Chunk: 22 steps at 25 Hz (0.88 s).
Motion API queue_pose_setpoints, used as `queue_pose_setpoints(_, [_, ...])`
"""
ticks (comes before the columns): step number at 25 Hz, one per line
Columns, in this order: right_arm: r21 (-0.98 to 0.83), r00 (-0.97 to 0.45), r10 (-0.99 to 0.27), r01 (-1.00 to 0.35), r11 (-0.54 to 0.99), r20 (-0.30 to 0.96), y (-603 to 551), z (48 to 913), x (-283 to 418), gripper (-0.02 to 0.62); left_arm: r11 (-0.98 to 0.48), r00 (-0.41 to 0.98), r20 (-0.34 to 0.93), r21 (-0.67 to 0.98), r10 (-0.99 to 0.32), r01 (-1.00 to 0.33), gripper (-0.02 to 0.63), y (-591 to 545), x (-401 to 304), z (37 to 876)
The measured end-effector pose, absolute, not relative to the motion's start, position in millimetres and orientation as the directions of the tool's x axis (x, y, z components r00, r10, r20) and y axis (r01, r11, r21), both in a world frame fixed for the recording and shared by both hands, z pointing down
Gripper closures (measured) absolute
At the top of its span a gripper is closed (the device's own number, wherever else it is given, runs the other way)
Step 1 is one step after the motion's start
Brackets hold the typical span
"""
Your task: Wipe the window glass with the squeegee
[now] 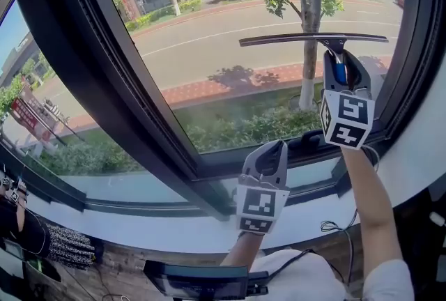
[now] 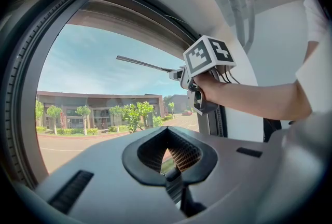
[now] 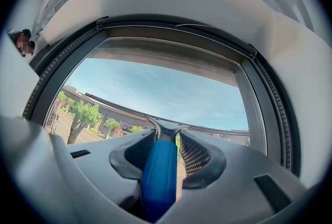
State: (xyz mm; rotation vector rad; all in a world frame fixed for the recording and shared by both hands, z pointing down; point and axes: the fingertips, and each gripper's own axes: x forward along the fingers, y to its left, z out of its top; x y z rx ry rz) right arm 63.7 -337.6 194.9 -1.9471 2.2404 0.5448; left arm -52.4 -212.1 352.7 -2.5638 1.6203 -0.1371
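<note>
1 risk, as I judge it: the right gripper (image 1: pixel 340 59), clamped on the blue handle of the squeegee (image 1: pixel 300 39), could tilt and lift a blade end off the window glass (image 1: pixel 223 49), leaving streaks. Its thin dark blade lies level at upper right of the head view. The left gripper (image 1: pixel 270 150), lower centre, is nearly closed on nothing.

left gripper (image 1: pixel 270 152): grey shell, black textured pads (image 2: pixel 188 154) | right gripper (image 1: pixel 341 61): identical | marker cubes (image 1: pixel 346 118): white, black squares | cable (image 1: pixel 333 226): black | sleeve (image 1: pixel 390 282): white
</note>
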Motion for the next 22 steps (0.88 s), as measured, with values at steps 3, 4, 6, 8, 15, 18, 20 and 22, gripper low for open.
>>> queue_pose_setpoints(3, [0.197,-0.166,-0.935,-0.975,0.107,-0.314,-337.7,204.7,62.7,0.446,-0.428,0.430,0.020,-0.137,-0.903,-0.893,0.604,-212.5,-51.5,352.4])
queue_pose_setpoints(4, [0.199,-0.166,-0.935,-0.974,0.107,-0.313,-337.7,208.2,62.8,0.446,-0.429,0.430,0.020,-0.135,-0.902,-0.893,0.604,-212.8,-50.8,352.4])
queue_pose_setpoints(6, [0.198,-0.166,-0.937,-0.974,0.108,-0.308,-337.6,215.7,63.7,0.446,-0.430,0.431,0.021,-0.131,-0.902,-0.893,0.604,-213.0,-49.0,354.0])
queue_pose_setpoints(8, [0.198,-0.165,-0.939,-0.974,0.108,-0.301,-337.3,223.8,64.8,0.446,-0.432,0.432,0.026,-0.124,-0.901,-0.893,0.604,-213.3,-46.8,357.8])
queue_pose_setpoints(15, [0.205,-0.169,-0.949,-0.972,0.115,-0.266,-337.2,251.4,66.9,0.446,-0.432,0.431,0.039,-0.104,-0.902,-0.896,0.604,-215.2,-43.7,368.0])
queue_pose_setpoints(18, [0.203,-0.167,-0.953,-0.972,0.116,-0.254,-336.6,262.7,68.9,0.446,-0.437,0.435,0.040,-0.096,-0.900,-0.894,0.604,-215.4,-41.7,368.0])
queue_pose_setpoints(20, [0.206,-0.168,-0.955,-0.971,0.118,-0.245,-337.0,269.5,69.8,0.446,-0.440,0.438,0.042,-0.094,-0.898,-0.893,0.604,-215.9,-39.5,369.2])
queue_pose_setpoints(22, [0.209,-0.170,-0.957,-0.970,0.121,-0.235,-338.2,276.9,70.8,0.446,-0.441,0.438,0.045,-0.093,-0.898,-0.893,0.604,-216.8,-37.6,372.0])
